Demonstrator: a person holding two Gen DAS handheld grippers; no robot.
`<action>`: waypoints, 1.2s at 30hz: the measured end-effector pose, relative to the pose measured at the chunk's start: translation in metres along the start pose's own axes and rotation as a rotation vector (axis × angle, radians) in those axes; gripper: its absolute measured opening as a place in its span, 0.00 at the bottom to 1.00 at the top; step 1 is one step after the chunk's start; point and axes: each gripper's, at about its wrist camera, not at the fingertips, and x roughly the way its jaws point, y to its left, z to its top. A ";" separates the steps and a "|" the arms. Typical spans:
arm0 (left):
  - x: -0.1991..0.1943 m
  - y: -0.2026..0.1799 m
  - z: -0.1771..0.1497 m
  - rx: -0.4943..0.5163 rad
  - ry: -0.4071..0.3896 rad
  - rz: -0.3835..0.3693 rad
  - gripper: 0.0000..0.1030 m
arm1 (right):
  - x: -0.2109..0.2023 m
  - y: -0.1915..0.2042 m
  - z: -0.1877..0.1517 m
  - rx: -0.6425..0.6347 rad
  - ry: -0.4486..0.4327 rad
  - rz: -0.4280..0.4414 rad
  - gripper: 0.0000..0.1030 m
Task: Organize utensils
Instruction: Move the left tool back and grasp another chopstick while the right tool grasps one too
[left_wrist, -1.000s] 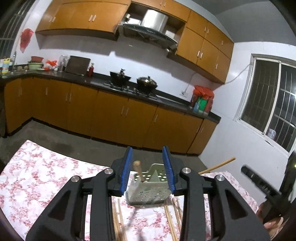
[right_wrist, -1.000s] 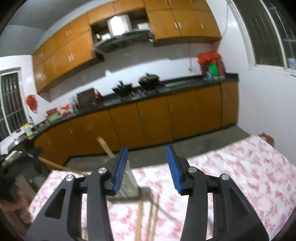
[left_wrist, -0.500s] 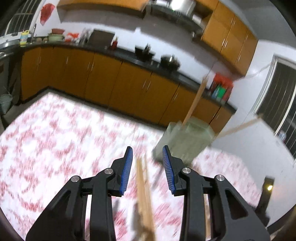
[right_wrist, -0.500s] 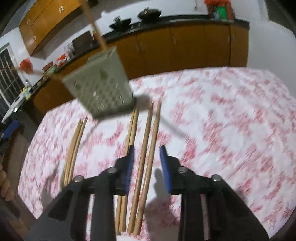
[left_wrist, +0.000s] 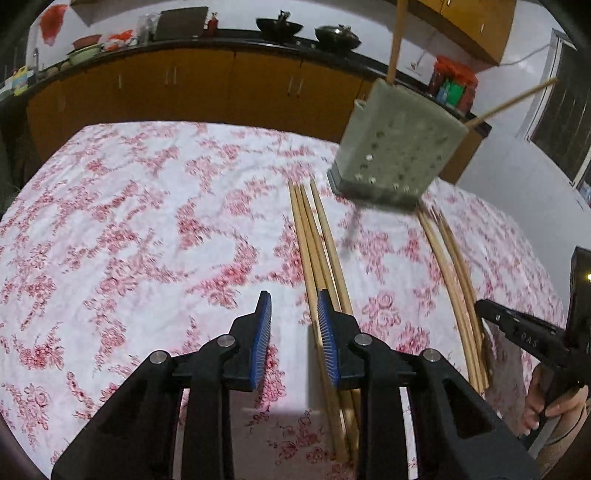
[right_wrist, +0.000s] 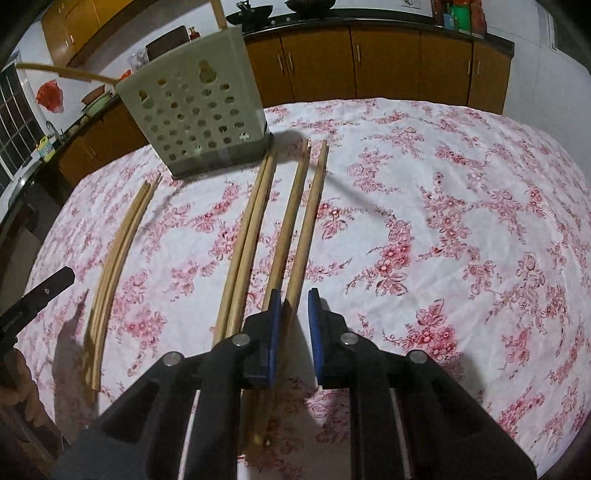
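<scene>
Lowering both grippers onto chopsticks before the utensil caddy (right_wrist: 195, 107).
Right gripper (right_wrist: 293, 314) jaws have just narrowed around one chopstick (right_wrist: 306, 229); left gripper (left_wrist: 293, 325) jaws, closing, hold nothing.

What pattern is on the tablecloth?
White tablecloth with pink-red flower sprays; it shows best in the right wrist view.
</scene>
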 end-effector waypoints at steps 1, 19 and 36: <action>0.001 -0.001 -0.001 0.001 0.008 -0.003 0.23 | 0.001 0.001 0.001 -0.017 -0.006 -0.024 0.11; 0.015 -0.016 -0.018 0.050 0.077 -0.027 0.12 | 0.002 -0.018 0.008 0.022 -0.023 -0.084 0.09; 0.029 -0.008 -0.001 0.082 0.062 0.061 0.07 | 0.007 -0.012 0.014 -0.026 -0.037 -0.115 0.08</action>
